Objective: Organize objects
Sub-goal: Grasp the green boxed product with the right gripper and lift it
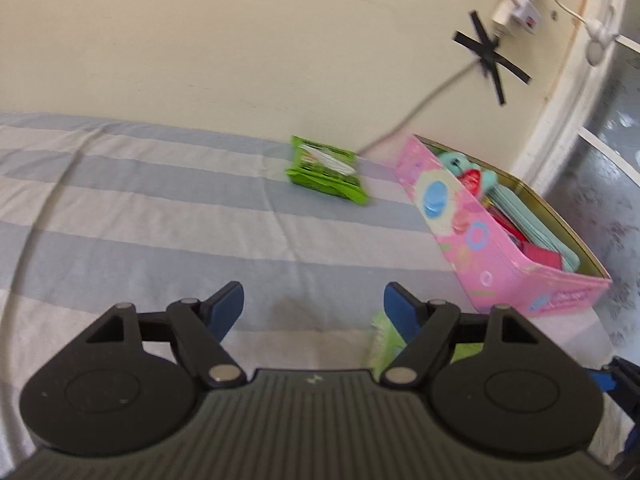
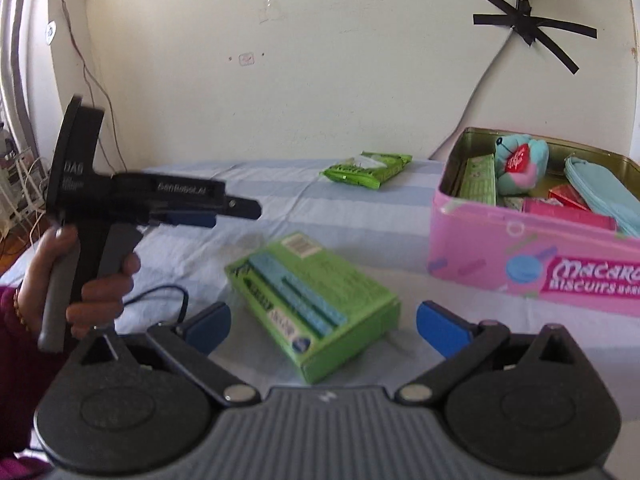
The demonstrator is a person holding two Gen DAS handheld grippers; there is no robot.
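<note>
Both grippers are wide open with nothing in them. The right gripper sits low over the striped bedsheet, with the green box lying flat just ahead of its blue fingers. The left gripper hangs above bare sheet. A green packet lies further back near the wall, and the pink biscuit tin at right is full of stuff.

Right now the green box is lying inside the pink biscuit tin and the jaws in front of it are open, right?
Not quite. The green box lies on the striped sheet, outside the pink biscuit tin, to its left. The right wrist view shows this. The rest holds: the right gripper has its jaws open, nothing between them.
</note>
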